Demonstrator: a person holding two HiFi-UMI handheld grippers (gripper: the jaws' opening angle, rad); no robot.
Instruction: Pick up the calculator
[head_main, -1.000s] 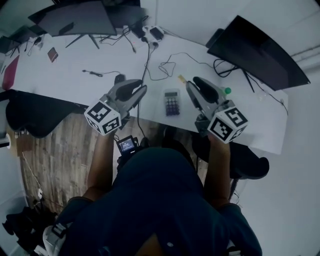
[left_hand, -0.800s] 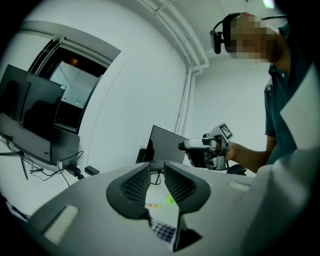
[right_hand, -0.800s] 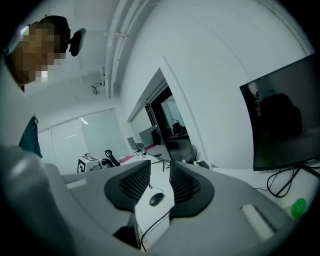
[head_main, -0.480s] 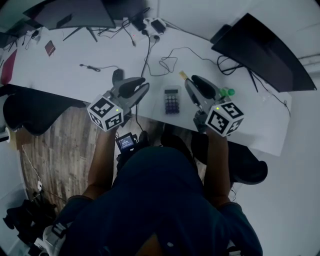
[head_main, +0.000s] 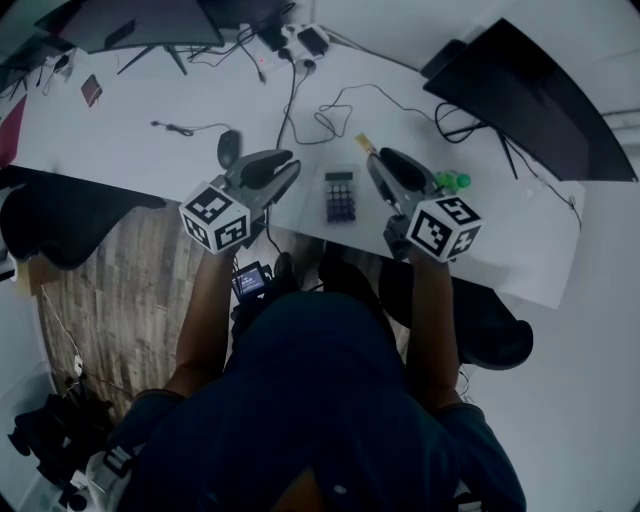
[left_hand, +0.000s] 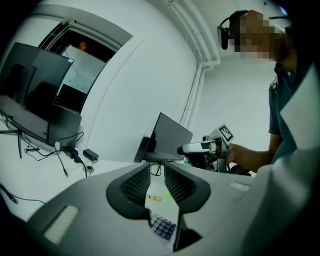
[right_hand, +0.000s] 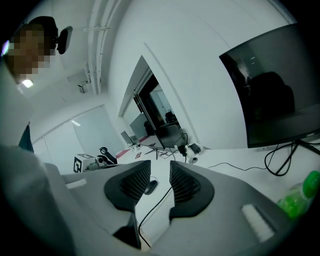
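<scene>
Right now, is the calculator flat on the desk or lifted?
Flat: the calculator lies keys-up on the desk, nothing gripping it.

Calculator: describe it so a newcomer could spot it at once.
On the long white desk, look at the near edge in front of the person. The calculator lies flat there between the left gripper and the right gripper. Only it has a grid of keys; the mouse and green bottle nearby do not.

Grey calculator (head_main: 340, 196) with dark keys, white desk (head_main: 120, 150), green bottle (head_main: 452, 181), black monitor (head_main: 520, 95)
</scene>
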